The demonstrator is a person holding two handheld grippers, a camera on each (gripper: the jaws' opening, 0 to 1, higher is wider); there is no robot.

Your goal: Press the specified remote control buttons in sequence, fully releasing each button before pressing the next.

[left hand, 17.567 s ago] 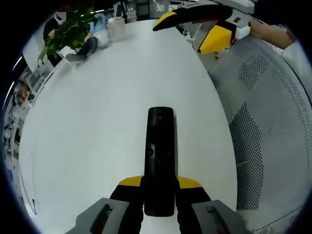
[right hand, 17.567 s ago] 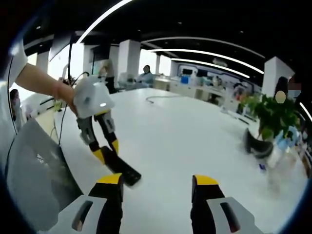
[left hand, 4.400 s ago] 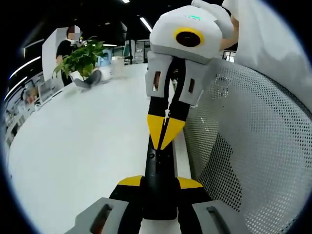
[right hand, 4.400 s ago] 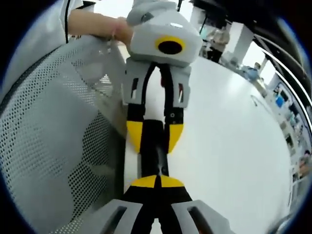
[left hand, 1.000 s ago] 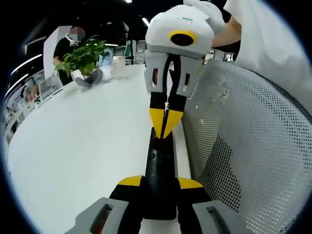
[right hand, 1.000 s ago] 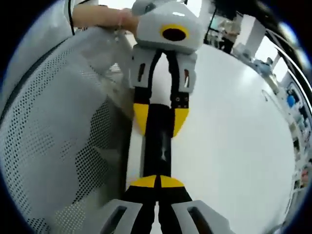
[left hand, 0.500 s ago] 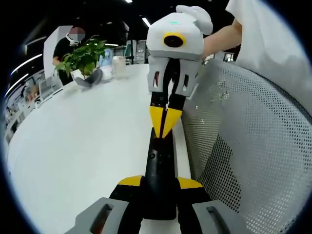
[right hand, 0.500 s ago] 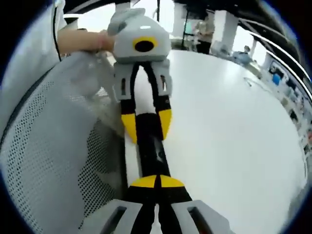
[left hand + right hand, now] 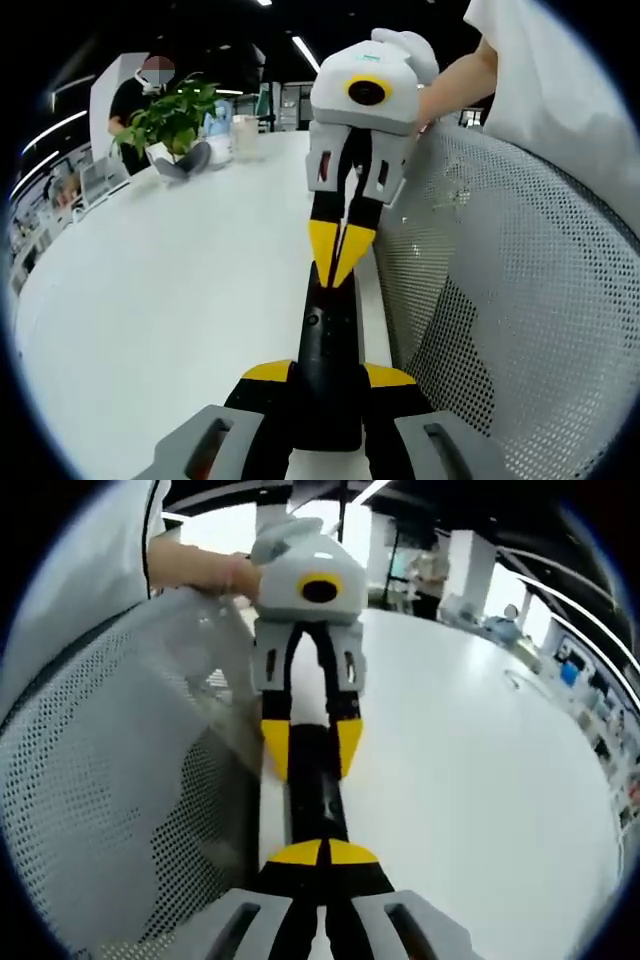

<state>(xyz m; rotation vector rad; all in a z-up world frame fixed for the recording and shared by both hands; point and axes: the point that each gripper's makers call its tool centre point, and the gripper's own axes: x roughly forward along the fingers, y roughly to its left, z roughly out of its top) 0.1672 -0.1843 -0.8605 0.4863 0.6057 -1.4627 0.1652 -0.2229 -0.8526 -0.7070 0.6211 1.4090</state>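
In the left gripper view, the left gripper has its fingers clenched around the near end of the one black remote control, which it holds out over the edge of the white surface. The right gripper comes in from above with its yellow-tipped fingers pressed together into a point, touching or hovering just over the remote's far half; which of the two cannot be told. The risk here is that a downward push at the far end levers the remote in the left grasp, so it could pivot or slip, and a narrow tip could land between buttons or drag onto a neighbour. One potted plant and one white cup stand well apart at the far side, beside one mesh chair back at the edge.

In the right gripper view, the right gripper shows its fingers closed on nothing, tips on or just above the remote control. The left gripper grips the opposite end. If the tip is not lifted clear, a button may stay half pressed. Count: two grippers, one remote, one chair back.
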